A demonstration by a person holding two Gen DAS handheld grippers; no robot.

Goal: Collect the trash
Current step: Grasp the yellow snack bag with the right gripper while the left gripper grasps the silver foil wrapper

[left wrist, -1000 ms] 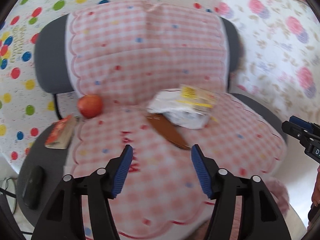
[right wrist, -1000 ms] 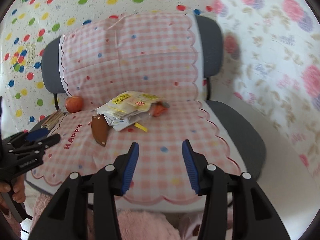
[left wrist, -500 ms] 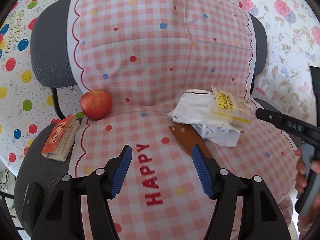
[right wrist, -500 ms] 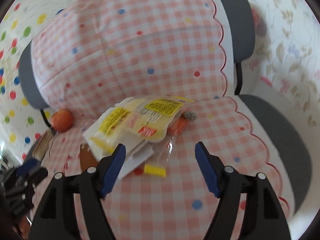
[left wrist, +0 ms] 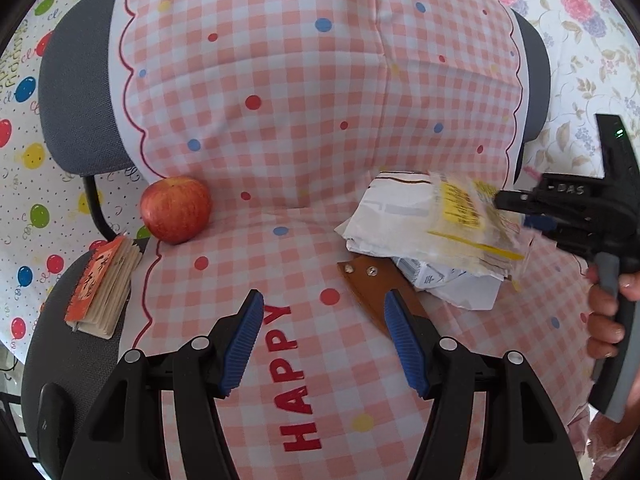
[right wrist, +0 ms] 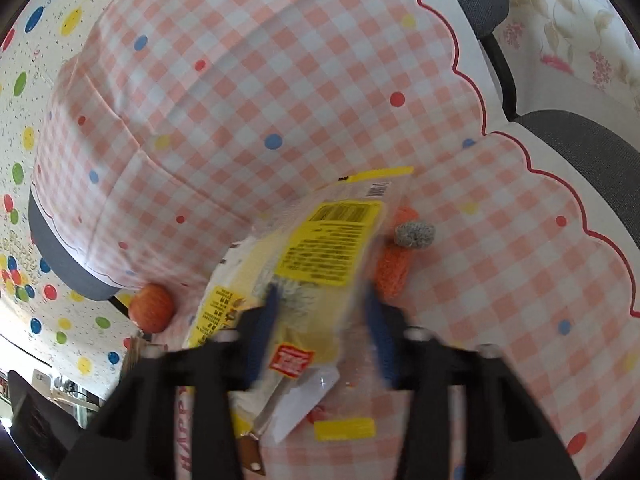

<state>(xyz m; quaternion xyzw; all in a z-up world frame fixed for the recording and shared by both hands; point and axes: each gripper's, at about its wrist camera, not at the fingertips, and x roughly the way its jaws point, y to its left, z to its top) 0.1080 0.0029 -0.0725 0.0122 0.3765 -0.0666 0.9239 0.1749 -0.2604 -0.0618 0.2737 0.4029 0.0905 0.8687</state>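
Half a second ago the right gripper (right wrist: 320, 322) hung short of the litter; now it has pushed in so that its blue fingers (right wrist: 267, 312) straddle the yellow wrapper (right wrist: 320, 248), spread wide, one on either side, with the plastic lying between them and not yet pinched (the fingers are blurred with motion). From the left wrist view the same gripper (left wrist: 504, 202) reaches in from the right, its tip at the edge of the wrapper (left wrist: 464, 212). That wrapper tops a heap of crumpled white paper (left wrist: 384, 216) on the pink checked seat cover (left wrist: 280, 120), partly over a brown leather sheath (left wrist: 372, 284). The left gripper (left wrist: 324, 340) hovers over the word HAPPY, fingers spread and holding nothing, near the sheath. An apple (left wrist: 176, 209) sits at the seat's left, beside a small orange booklet (left wrist: 102, 286).
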